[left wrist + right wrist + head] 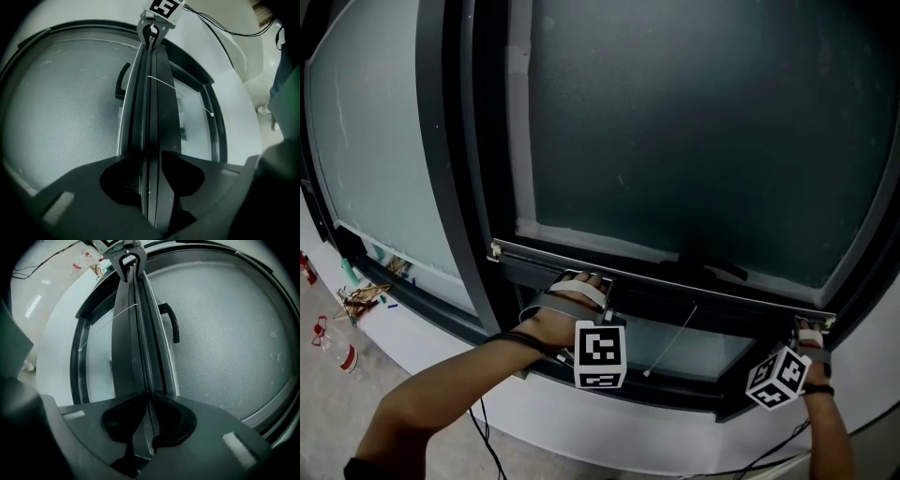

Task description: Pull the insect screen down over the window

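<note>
Hanging low over the window, the insect screen [694, 131] ends in one bottom bar [675, 270], just above the dark frame [656, 386]. The bar is clenched by two grippers: the left gripper [151, 176] toward its left and the right gripper [149, 406] at its right end. One cord [673, 339] dangles below. The mesh weave (a flat dark sheet in the head view) is resolved only in the gripper views.

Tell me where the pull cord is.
Head view, lower centre: the cord hangs from the screen bar, slanting down-left across the uncovered glass below it.

Dim greenish light, brightest on the white wall [206, 51], leaves a sheen along the dark metal screen bar [151, 117]; fisheye edges curve and blacken.
</note>
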Demonstrator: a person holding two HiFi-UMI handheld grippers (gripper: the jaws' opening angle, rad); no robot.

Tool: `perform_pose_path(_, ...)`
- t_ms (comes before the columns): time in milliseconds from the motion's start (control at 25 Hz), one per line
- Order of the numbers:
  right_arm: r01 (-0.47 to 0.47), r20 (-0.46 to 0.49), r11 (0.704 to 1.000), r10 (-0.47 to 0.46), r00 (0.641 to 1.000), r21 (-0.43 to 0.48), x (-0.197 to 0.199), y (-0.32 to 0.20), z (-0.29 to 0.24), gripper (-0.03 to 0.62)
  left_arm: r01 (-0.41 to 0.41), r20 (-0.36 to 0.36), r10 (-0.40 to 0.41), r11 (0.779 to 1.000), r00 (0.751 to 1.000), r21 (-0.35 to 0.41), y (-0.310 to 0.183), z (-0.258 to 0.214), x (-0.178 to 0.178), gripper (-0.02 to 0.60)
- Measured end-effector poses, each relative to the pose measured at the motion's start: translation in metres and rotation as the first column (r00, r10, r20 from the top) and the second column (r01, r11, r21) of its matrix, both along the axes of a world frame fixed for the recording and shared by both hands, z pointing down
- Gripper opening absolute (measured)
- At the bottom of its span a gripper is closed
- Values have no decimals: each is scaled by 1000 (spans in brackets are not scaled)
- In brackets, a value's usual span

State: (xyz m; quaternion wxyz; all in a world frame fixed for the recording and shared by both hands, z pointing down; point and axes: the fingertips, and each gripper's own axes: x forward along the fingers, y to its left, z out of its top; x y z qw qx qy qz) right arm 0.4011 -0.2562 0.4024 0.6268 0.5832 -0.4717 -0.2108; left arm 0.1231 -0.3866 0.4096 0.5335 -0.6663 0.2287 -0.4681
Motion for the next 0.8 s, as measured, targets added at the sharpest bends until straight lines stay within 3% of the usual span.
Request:
perform_pose_path(200,-7,10,1000,7,1000,7,-1,0,1,49,-5,-14,5,1000,1000,14,-3,5,0,175)
perform_pose_path(480,2,21,998,-1,1000,-66,-2,-1,0,49,-14,-16,14,1000,1000,13,-5,3,0,172)
perform_pose_path(600,36,85,992,-26,996,-121,-7,1,11,56,-9,-16,9,1000,1000,-10,-6,3,-1,170)
perform_pose_path(640,46,113,987,-28,993,-154,-9,4,17,220,-9,-14,9,1000,1000,-21,-5,3,-1,170)
perform_pose_path(680,48,120,985,-28,992,-167,-10,6,19,300,-9,-10,9,999,1000,-31,-4,3,-1,169)
perform_pose_path(800,43,82,992,-33,996,-120,-6,3,13,170,-6,-1,6,1000,1000,-31,-3,4,-1,164)
